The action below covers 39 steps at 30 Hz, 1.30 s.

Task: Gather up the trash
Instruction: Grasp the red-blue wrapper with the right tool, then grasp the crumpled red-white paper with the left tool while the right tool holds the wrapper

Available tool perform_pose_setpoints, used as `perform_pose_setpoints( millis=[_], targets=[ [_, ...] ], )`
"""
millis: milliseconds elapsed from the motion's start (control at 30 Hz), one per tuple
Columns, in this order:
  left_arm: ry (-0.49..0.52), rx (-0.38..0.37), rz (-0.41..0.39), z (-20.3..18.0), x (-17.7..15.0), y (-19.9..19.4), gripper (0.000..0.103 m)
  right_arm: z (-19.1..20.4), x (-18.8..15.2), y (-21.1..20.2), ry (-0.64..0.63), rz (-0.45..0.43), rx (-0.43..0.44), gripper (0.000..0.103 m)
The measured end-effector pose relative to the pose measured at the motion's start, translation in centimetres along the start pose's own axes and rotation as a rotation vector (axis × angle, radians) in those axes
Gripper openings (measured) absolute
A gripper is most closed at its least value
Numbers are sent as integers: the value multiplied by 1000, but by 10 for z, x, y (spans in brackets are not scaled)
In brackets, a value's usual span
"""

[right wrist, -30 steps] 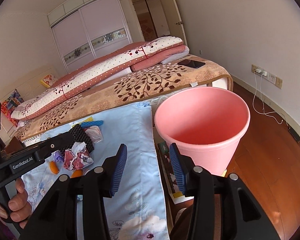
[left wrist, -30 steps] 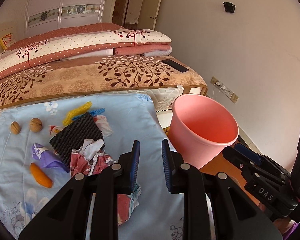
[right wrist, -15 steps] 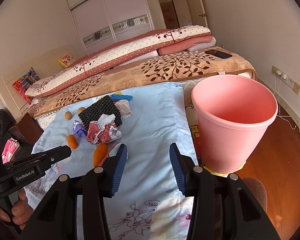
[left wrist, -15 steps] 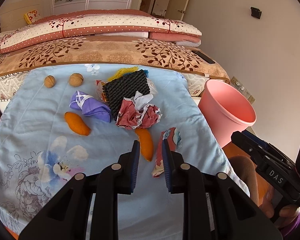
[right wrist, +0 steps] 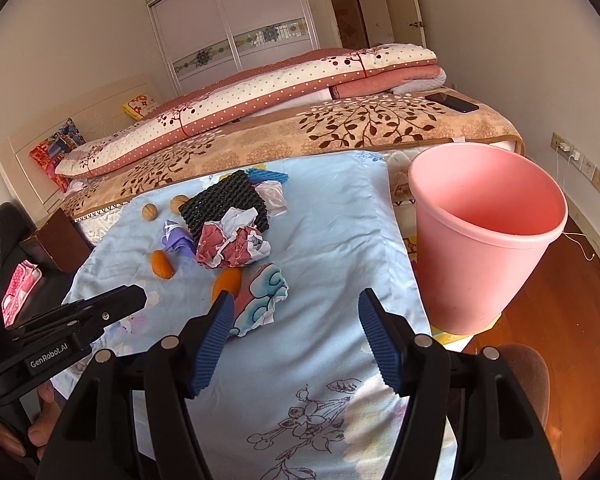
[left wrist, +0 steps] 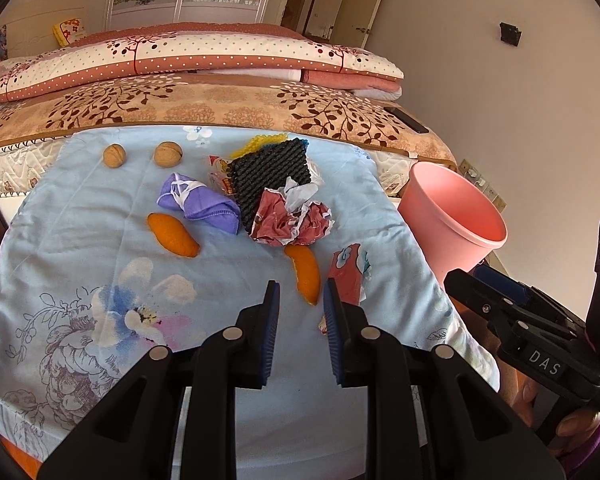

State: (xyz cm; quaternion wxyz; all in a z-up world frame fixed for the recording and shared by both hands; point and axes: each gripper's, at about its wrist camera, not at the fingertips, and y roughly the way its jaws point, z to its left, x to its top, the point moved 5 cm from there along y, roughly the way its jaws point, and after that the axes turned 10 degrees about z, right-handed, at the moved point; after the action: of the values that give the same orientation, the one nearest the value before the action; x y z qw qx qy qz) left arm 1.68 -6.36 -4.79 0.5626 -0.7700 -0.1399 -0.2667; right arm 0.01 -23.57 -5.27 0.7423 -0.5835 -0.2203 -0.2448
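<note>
Two walnuts (left wrist: 115,155) lie beyond crumpled paper (left wrist: 290,220); pink bin (right wrist: 484,236) stands beside.

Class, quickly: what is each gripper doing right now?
Left gripper: open, narrow gap, holding nothing.
Right gripper: jaws opening, nothing between them.

bin (right wrist: 484,248): plain pink
cloth (left wrist: 80,248): pale blue, printed with flowers
peel pieces (left wrist: 173,235): orange
crumpled paper (left wrist: 290,220): red and white
mat (left wrist: 270,176): black, ribbed
rag (left wrist: 198,202): purple, white trim
walnuts (left wrist: 167,154): tan
wrapper at five o'clock of the paper (left wrist: 348,272): red with blue clouds
bedspread (left wrist: 220,110): beige, brown leaves
quilt (left wrist: 204,58): cream, dotted, red trees
</note>
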Motion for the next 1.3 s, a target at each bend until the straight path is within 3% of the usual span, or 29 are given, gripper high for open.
perform_pose_setpoints(
  millis=[100,233,400,633,800,1067,1300],
  targets=[
    [0,38,4,3,0,-1,22,5,-2,0,-12,6,4,75],
    [-11,23,1,8,0,-2,22,11,-2,2,-31,22,-12,76],
    [-34,12,-15,18,2,-5,22,19,4,22,-25,99,31,75],
    [-73,4,-37,33,4,-10,22,36,3,68,12,239,90,53],
    [-90,4,-35,40,4,-8,22,47,-2,86,-2,294,95,46],
    [-80,-13,-13,40,8,-1,22,48,-1,91,-29,282,65,19],
    [-74,-51,12,37,18,12,22,38,4,69,-46,200,37,14]
  ],
)
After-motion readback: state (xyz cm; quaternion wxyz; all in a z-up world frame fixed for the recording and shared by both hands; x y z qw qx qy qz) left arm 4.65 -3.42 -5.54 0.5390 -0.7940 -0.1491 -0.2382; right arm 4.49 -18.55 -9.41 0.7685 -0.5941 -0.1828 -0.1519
